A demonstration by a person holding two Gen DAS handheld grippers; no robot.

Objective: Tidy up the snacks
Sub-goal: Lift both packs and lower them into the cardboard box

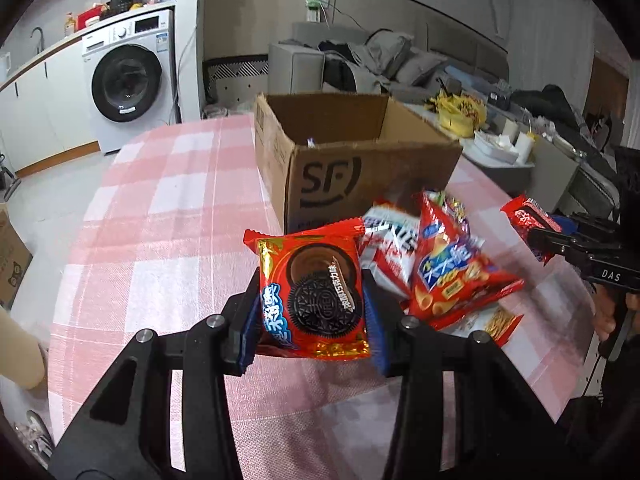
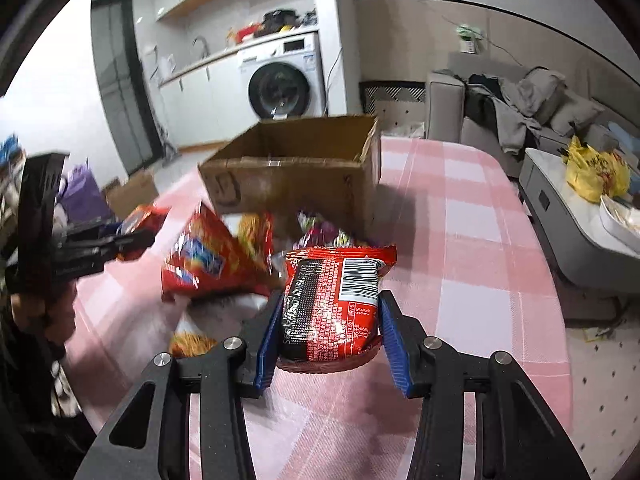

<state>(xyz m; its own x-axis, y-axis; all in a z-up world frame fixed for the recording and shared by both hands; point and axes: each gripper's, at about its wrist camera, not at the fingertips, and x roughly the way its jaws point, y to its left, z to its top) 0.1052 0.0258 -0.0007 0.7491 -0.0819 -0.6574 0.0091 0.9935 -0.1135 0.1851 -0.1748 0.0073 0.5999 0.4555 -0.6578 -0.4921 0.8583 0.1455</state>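
My left gripper (image 1: 311,308) is shut on a red Oreo cookie packet (image 1: 314,290), held above the pink checked tablecloth (image 1: 168,248). My right gripper (image 2: 328,320) is shut on a red snack packet (image 2: 334,300) with its barcode side up. An open cardboard box (image 1: 344,160) marked SF stands on the table behind a pile of snack bags (image 1: 448,272). The same box (image 2: 296,172) and pile of snack bags (image 2: 216,256) show in the right wrist view. The right gripper (image 1: 544,240) appears at the left view's right edge, the left gripper (image 2: 132,236) at the right view's left edge.
A washing machine (image 1: 128,80) stands under a counter beyond the table. A grey sofa (image 2: 512,112) with clothes lies behind the box. A low cabinet (image 2: 568,216) with a yellow bag (image 2: 596,168) stands beside the table's right edge. Cardboard boxes (image 2: 132,192) sit on the floor.
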